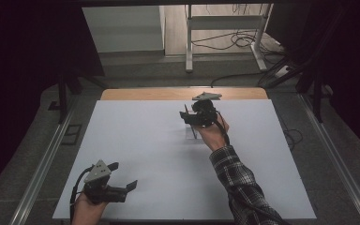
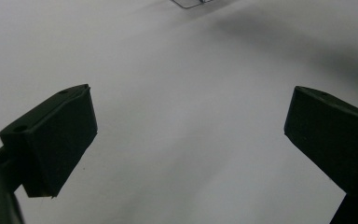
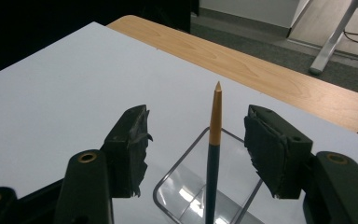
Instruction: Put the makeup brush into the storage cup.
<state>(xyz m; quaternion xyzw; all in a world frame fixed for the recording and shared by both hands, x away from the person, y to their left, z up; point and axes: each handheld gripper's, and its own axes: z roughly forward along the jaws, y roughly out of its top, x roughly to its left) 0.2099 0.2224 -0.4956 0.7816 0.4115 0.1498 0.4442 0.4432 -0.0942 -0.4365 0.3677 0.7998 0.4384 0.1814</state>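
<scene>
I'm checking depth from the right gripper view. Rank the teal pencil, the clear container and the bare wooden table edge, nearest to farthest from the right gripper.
1. Teal pencil with bare wooden tip, upright between the open jaws.
2. Clear square container, just below, holding it.
3. Wooden table edge, beyond the white sheet.

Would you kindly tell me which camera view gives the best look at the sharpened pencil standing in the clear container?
The right gripper view: the dark-bodied pencil with its bare wooden tip stands close up between the open jaws, inside the clear square container. The high view shows it as a thin dark line. The left gripper view catches the container's edge far off.
</scene>
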